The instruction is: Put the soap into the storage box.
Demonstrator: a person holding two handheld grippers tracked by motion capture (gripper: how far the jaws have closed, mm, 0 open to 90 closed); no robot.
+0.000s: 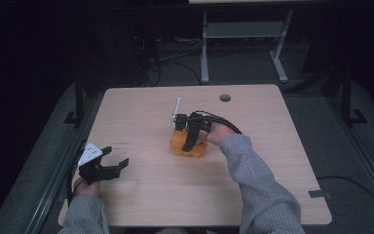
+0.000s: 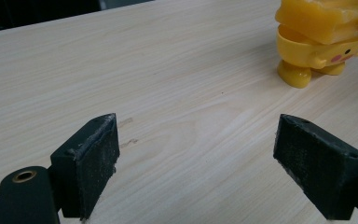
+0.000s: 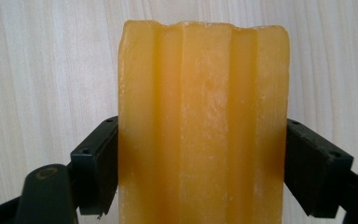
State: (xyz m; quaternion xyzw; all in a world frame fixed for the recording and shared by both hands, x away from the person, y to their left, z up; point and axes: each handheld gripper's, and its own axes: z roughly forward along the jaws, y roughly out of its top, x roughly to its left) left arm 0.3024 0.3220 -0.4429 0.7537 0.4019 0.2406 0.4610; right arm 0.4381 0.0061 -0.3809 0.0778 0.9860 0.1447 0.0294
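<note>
**Right gripper clamps a waxy orange block on a wood table**

At the centre of the high view, the right gripper (image 1: 191, 141) holds a ridged, translucent orange block (image 3: 203, 126), its jaws pressed to both sides. The block rests on a glossy yellow toy (image 2: 314, 51). At lower left, the left gripper (image 1: 108, 165) hovers over pale woodgrain table (image 1: 272, 146), jaws wide.

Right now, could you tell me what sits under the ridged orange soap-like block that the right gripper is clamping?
The ridged orange block rests on a yellow cartoon-faced holder with stubby feet. The right gripper clamps the block's sides. The holder's inside is covered by the block.
</note>
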